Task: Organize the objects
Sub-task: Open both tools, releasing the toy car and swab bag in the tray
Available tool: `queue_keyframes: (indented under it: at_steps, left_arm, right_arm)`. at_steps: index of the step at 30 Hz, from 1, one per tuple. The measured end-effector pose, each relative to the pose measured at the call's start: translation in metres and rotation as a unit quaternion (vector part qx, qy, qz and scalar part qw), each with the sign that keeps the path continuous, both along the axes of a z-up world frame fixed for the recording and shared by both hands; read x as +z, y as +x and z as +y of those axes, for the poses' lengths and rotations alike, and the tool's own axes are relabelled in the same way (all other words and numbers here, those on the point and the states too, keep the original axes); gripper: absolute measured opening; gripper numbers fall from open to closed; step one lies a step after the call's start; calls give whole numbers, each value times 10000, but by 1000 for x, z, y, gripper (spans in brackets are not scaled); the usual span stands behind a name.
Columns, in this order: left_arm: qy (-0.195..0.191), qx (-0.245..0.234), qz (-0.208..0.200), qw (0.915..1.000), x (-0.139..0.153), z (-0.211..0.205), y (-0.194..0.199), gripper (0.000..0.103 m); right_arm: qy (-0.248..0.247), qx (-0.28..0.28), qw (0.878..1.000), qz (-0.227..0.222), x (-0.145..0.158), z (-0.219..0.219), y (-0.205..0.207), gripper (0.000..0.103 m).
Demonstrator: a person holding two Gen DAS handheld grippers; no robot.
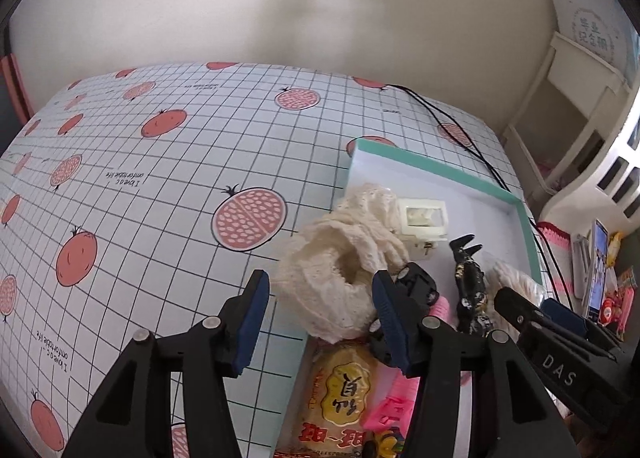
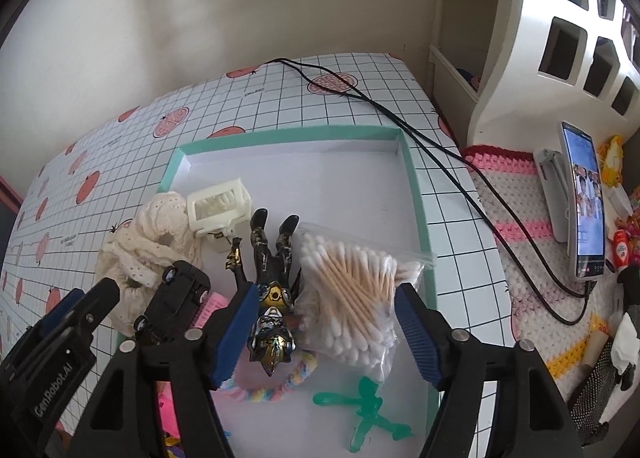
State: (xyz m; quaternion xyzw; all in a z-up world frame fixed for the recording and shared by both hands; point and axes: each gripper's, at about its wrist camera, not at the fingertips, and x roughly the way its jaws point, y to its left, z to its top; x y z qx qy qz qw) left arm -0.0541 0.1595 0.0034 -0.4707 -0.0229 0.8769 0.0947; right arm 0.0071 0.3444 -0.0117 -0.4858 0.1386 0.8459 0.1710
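A teal-rimmed tray (image 2: 416,198) holds the objects. My left gripper (image 1: 320,298) is open above a cream lace cloth (image 1: 332,258) at the tray's left edge; the cloth lies between the pads but is not pinched. My right gripper (image 2: 328,298) is open over a bag of cotton swabs (image 2: 352,290) and a black-and-gold action figure (image 2: 272,278), gripping neither. A black toy car (image 2: 180,294) and a cream plastic box (image 2: 218,206) lie beside the cloth. A yellow snack packet (image 1: 340,390) lies below the left gripper.
A green plastic figure (image 2: 368,406) and a pastel ring (image 2: 256,394) lie in the tray's near part. A black cable (image 2: 440,146) crosses the table to a phone (image 2: 584,198) standing on a crocheted mat (image 2: 516,226). A white shelf unit (image 2: 520,70) stands at the right.
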Motion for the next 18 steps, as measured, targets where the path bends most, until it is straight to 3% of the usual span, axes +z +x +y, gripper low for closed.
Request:
queue_keyframes:
  at_steps: [2, 4, 10, 13, 18]
  left_arm:
    - [-22, 77, -65, 9999, -3, -3, -2, 57]
    - [-30, 169, -139, 9998, -5, -6, -4, 73]
    - [21, 529, -389, 9978, -15, -20, -9, 73]
    - [129, 743, -582, 9955, -22, -29, -12, 84]
    - [234, 948, -703, 9927, -28, -38, -12, 84]
  right_arm:
    - [-2, 19, 10000, -7, -1, 0, 0, 81]
    - [-9, 59, 10000, -25, -3, -1, -1, 85]
    - [64, 124, 9999, -65, -5, -4, -2, 94]
    - [86, 131, 9998, -74, -6, -5, -3, 97]
    - [117, 168, 9997, -103, -7, -6, -3, 101]
